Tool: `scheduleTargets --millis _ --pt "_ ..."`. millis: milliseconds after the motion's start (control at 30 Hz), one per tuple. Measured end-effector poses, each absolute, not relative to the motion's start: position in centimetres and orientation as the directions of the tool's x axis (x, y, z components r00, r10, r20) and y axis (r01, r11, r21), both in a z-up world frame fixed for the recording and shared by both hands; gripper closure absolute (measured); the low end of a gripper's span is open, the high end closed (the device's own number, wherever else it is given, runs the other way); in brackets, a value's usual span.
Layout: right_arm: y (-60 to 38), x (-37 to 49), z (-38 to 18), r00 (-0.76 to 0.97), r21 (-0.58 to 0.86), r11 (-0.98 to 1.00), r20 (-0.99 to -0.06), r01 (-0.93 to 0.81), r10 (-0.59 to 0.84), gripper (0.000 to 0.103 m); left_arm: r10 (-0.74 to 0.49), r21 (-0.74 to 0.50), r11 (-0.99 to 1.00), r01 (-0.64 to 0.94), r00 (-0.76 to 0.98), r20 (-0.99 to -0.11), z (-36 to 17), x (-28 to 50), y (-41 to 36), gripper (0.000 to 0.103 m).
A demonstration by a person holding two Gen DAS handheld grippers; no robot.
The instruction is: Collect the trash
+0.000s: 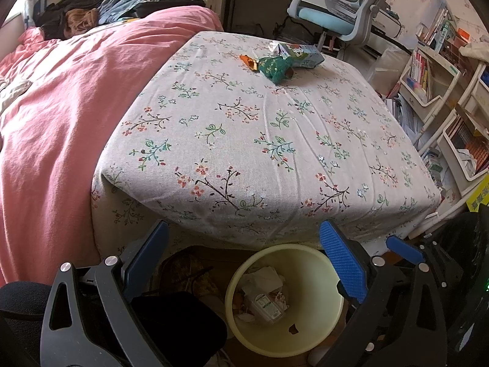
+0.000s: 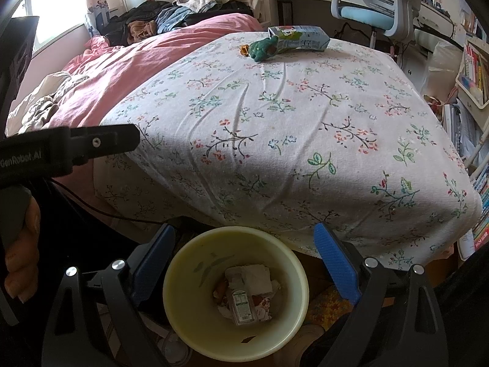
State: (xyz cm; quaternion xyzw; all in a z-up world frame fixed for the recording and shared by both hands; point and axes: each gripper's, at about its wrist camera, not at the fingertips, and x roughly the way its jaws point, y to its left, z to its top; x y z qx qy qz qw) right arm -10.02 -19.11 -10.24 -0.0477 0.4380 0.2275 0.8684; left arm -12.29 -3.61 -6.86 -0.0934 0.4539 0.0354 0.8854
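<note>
Only the right wrist view shows a hand (image 2: 21,238) gripping the left handle. Both grippers (image 1: 244,238) (image 2: 244,240) hover over the bin (image 2: 183,263), fingers wide, empty — wrappers (image 1: 275,67) lie across the bed (image 1: 259,140).

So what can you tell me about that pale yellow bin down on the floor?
The round pale yellow plastic bin stands upright and open on the floor at the foot of the floral-covered bed. It has no lid. Its smooth inner wall carries a faint leaf print. Crumpled white paper and a small labelled packet lie at the bottom.
</note>
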Motion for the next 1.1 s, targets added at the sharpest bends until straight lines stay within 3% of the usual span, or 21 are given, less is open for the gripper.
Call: scheduleTargets --millis 467,733,933,1100 --pt "-18.8 -10.1 -10.2 0.517 0.115 0.893 -0.78 -0.435 0.353 0.014 -0.024 -0.135 0.98 -0.147 0.585 -0.811 -6.9 -12.3 -3.6 0.007" --pt "-19.6 -9.3 -7.4 0.571 0.164 0.891 -0.716 -0.423 0.402 0.014 -0.036 -0.238 0.945 -0.226 0.648 -0.761 -5.3 -12.0 -0.7 0.007" --pt "-20.0 -4.5 -4.0 0.612 0.186 0.893 -0.67 -0.409 0.42 0.014 0.002 -0.225 0.939 -0.261 0.657 -0.754 -3.8 -8.6 2.1 0.007" --pt "-20.5 0.4 -2.8 0.603 0.22 0.898 -0.677 -0.382 0.422 0.014 -0.038 -0.246 0.937 -0.249 0.626 -0.779 -3.8 -4.0 3.8 0.007"
